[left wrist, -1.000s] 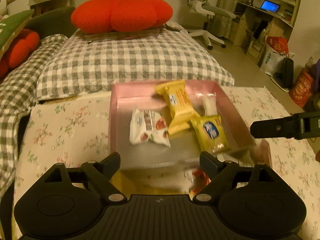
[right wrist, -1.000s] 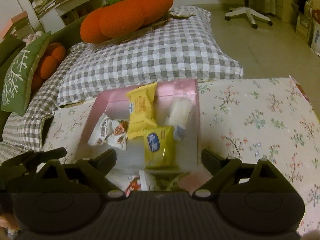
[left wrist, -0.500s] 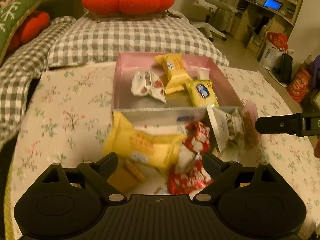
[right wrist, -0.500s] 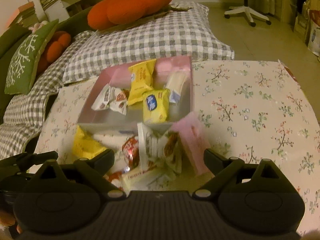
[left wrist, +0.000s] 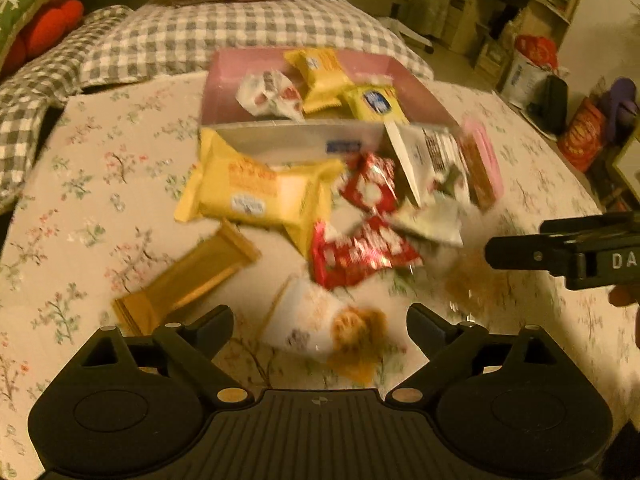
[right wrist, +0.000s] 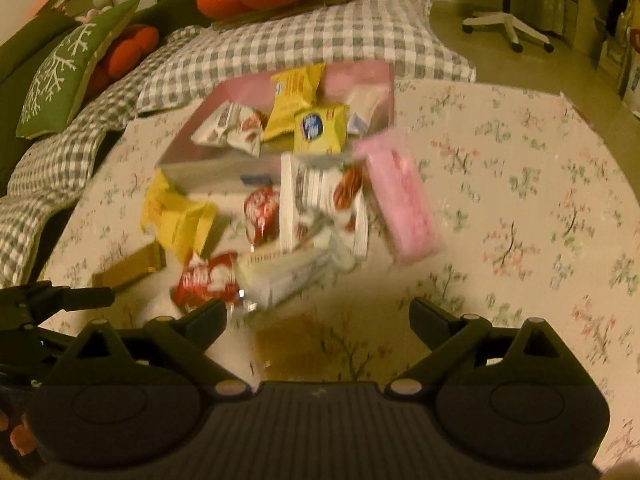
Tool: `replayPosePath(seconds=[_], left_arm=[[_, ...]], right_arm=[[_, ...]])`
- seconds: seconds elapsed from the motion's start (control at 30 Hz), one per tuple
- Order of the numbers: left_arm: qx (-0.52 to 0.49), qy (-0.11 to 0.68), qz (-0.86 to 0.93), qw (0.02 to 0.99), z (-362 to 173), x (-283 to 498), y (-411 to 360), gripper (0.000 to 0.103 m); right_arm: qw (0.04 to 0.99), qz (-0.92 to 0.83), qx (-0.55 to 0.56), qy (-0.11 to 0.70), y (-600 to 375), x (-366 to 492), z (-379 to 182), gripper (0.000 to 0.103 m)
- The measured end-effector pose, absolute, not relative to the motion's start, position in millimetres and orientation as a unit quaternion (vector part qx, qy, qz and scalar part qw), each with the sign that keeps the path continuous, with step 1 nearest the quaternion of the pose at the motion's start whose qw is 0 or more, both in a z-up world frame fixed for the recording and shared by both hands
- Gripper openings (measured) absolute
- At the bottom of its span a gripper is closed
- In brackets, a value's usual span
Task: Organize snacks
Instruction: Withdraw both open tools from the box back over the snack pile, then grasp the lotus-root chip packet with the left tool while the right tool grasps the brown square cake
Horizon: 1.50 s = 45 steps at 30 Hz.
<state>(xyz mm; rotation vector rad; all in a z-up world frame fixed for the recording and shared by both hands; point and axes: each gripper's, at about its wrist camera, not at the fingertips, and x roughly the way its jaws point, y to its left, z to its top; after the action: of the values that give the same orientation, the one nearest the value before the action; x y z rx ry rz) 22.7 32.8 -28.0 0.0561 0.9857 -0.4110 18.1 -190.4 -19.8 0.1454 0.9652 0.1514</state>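
Floral tablecloth [left wrist: 100, 184] – snack labels blurred; "DA" on right tool [left wrist: 560, 256]; both tools spread, empty.

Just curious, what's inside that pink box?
The pink box holds a white-and-red packet, two yellow packets and a pale one. Anything beneath them is covered.

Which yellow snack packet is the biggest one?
The big yellow packet lying on the tablecloth just outside the pink box. The two smaller yellow packets sit inside the box.
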Motion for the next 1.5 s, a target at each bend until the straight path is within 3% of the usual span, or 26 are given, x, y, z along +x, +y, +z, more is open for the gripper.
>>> replayPosePath(seconds=[0.37, 0.57, 0.83, 1.07, 1.17, 1.2, 1.33, 1.5], left_arm=[[0.106, 0.471, -0.215, 0.849, -49, 15, 17, 0.093], [0.124, 0.463, -0.220, 0.850, -50, 13, 13, 0.090], [0.118, 0.465, -0.212, 0.852, -47, 12, 16, 0.075], [0.107, 0.464, -0.209, 0.854, -44, 13, 17, 0.061], [0.094, 0.466, -0.208, 0.855, -42, 14, 20, 0.057], [0.089, 0.467, -0.206, 0.856, -42, 14, 21, 0.046], [0.052, 0.470, -0.202, 0.858, -38, 18, 28, 0.038], [0.054, 0.467, -0.205, 0.858, -36, 16, 27, 0.036]], right_arm=[[0.858, 0.084, 0.024, 0.505, -174, 15, -45, 0.094], [0.857, 0.085, -0.015, 0.508, -162, 14, -52, 0.085], [0.864, 0.088, -0.050, 0.493, -156, 9, -52, 0.072], [0.867, 0.089, -0.038, 0.488, -159, 12, -49, 0.047], [0.869, 0.087, -0.032, 0.487, -162, 13, -49, 0.042], [0.869, 0.086, -0.030, 0.487, -163, 14, -48, 0.040], [0.867, 0.086, -0.016, 0.490, -167, 16, -48, 0.039], [0.864, 0.087, 0.003, 0.495, -171, 15, -46, 0.038]])
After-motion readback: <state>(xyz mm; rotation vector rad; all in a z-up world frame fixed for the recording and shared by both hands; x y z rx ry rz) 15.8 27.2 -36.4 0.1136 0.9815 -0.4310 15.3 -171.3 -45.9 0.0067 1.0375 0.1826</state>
